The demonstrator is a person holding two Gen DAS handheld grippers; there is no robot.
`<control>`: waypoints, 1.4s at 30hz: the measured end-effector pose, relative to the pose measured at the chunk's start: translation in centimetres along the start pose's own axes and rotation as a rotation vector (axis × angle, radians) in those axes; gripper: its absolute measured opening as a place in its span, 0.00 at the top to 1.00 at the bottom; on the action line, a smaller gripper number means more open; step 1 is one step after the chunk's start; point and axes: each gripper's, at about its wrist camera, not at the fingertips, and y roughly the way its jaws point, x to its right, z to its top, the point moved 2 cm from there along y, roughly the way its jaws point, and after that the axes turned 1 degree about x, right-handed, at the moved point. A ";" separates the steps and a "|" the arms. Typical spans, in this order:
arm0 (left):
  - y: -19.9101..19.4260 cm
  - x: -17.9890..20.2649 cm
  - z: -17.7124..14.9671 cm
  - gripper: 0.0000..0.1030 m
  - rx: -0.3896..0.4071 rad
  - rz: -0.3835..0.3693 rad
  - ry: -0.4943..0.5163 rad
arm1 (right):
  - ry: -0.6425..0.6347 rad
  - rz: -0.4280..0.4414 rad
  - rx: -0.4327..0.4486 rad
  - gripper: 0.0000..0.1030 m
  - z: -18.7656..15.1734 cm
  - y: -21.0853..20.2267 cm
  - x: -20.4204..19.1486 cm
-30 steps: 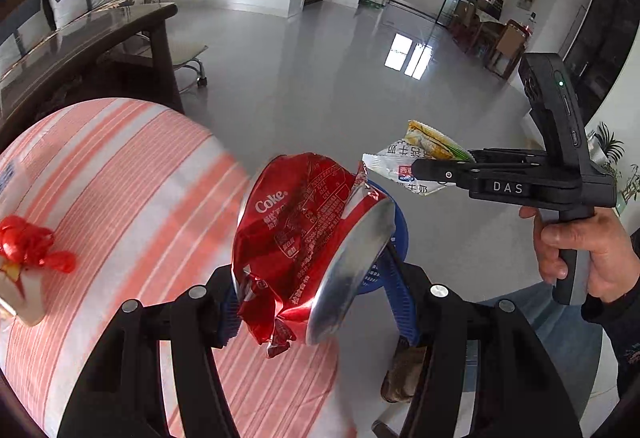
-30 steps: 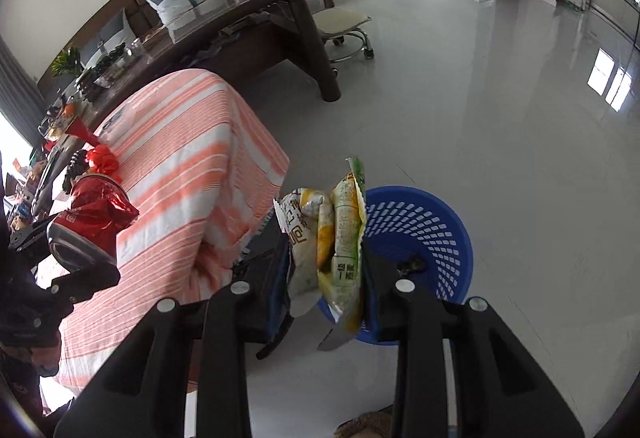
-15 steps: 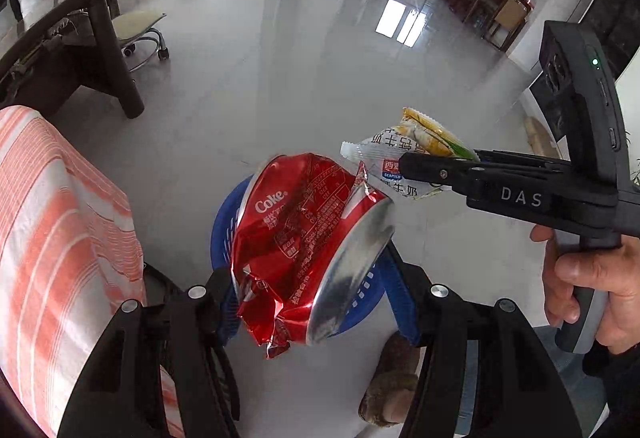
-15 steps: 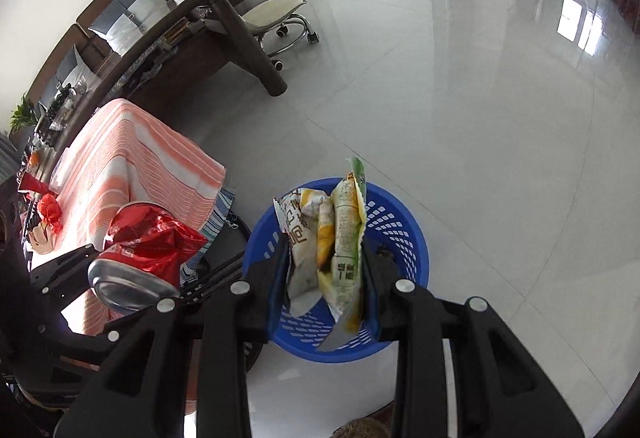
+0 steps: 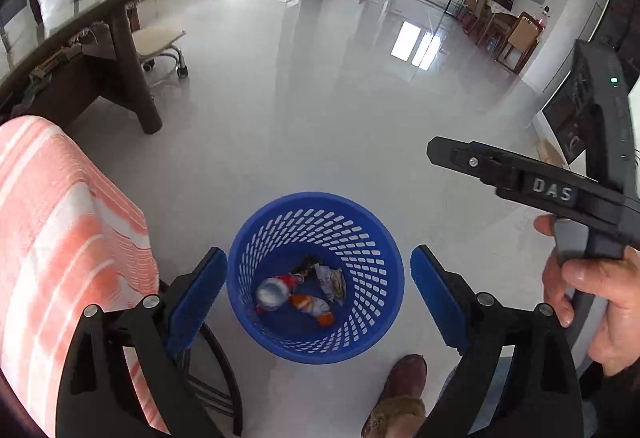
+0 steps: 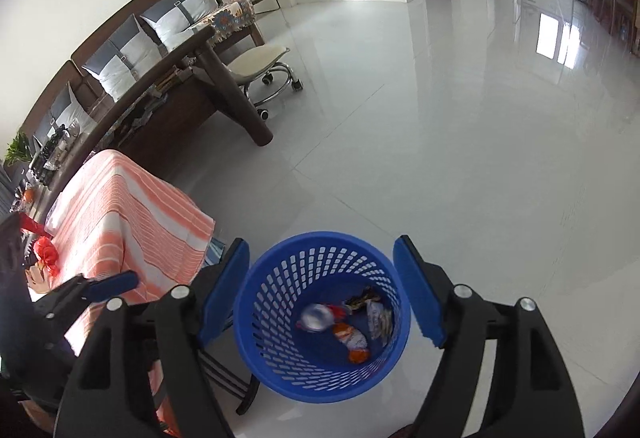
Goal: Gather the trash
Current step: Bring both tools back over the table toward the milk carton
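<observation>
Closest to me, my left gripper [image 5: 318,286] hangs spread wide with nothing between its blue pads [image 5: 196,296], and my right gripper [image 6: 322,288] is likewise released, its pads [image 6: 418,290] set well apart and bare. Both hover above the blue basket [image 5: 256,238], which stands on the pale glossy floor [image 5: 320,109]. In the left view I also see the right gripper from the side, held in a hand [image 5: 596,294], and a brown shoe [image 5: 402,386] just beside the basket's base.

Down on the basket's bottom lies the trash: a crushed red can [image 5: 276,290] with its silver end turned up, an orange and white wrapper [image 5: 312,306] touching it, and a pale snack packet [image 5: 330,278] leaning against the wall next to them. A small dark scrap sits behind these; I cannot tell what it is.

Left of the basket stands a table under an orange striped cloth [image 6: 128,213], with a red bow [image 6: 45,256] near its far side. Farther off I see a dark wooden desk [image 6: 192,77], a cushioned stool on castors [image 6: 260,67], and a sofa with grey and white cushions [image 6: 132,45] against the wall.
</observation>
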 end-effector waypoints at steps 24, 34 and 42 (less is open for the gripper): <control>-23.8 -25.7 -23.9 0.05 0.032 0.480 -0.270 | -0.615 0.266 -0.045 0.04 -16.6 -3.5 -35.1; -27.3 -31.2 -26.6 0.05 0.036 0.453 -0.293 | -0.747 0.258 -0.145 0.04 -20.2 0.7 -44.1; -31.3 -41.8 -23.8 0.05 0.107 0.471 -0.172 | -0.745 0.255 -0.155 0.04 -20.3 0.7 -44.0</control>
